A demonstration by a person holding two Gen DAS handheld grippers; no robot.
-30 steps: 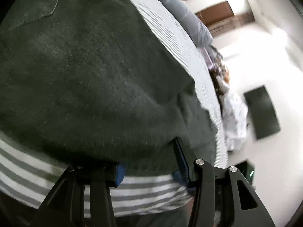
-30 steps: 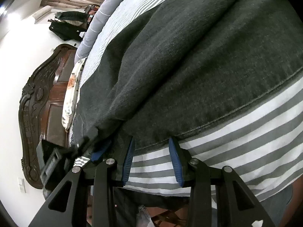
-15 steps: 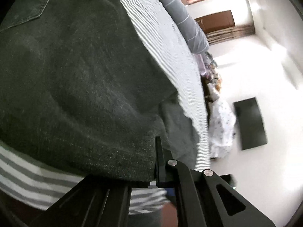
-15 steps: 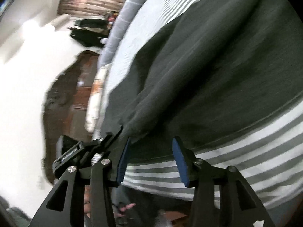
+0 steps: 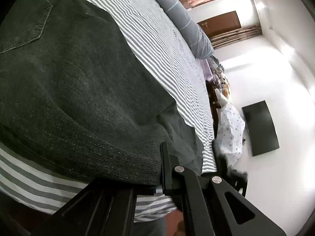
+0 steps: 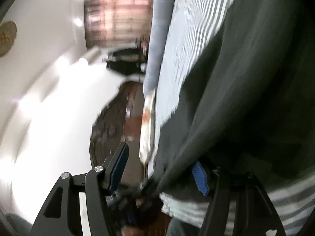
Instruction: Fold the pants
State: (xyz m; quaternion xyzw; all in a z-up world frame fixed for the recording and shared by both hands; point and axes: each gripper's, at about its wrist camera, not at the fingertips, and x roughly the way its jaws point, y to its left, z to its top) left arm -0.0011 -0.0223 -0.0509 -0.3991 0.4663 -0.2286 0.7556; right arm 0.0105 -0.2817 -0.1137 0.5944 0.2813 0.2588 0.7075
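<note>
**One gripper pinches the pants, the other lets go**

Two grippers are at the near edge of the bed. The left gripper [image 5: 160, 169] has its jaws closed tight on the hem of the pants [image 5: 82, 90]. The dark cloth is bunched at its tips.

The right gripper [image 6: 159, 171] has its jaws opening. Its two blue pads [image 6: 199, 179] stand wide apart. A fold of the dark pants [image 6: 236, 102] hangs down between them, but the pads do not press on it. This view is blurry.

There is one pair of pants. It is dark grey and lies spread flat on the bed [image 5: 157, 45]. One back pocket [image 5: 25, 25] shows on the far part of the pants.

The bed has one sheet with grey and white stripes. Past the pants, one long grey pillow [image 5: 183, 21] lies along the far edge of the bed.

Farther off is a white wall with one flat black screen [image 5: 259, 127] on it. One brown door [image 5: 220, 23] is at the far end of the room. In the right view, a dark wooden headboard [image 6: 116, 122] stands beside the bed.
</note>
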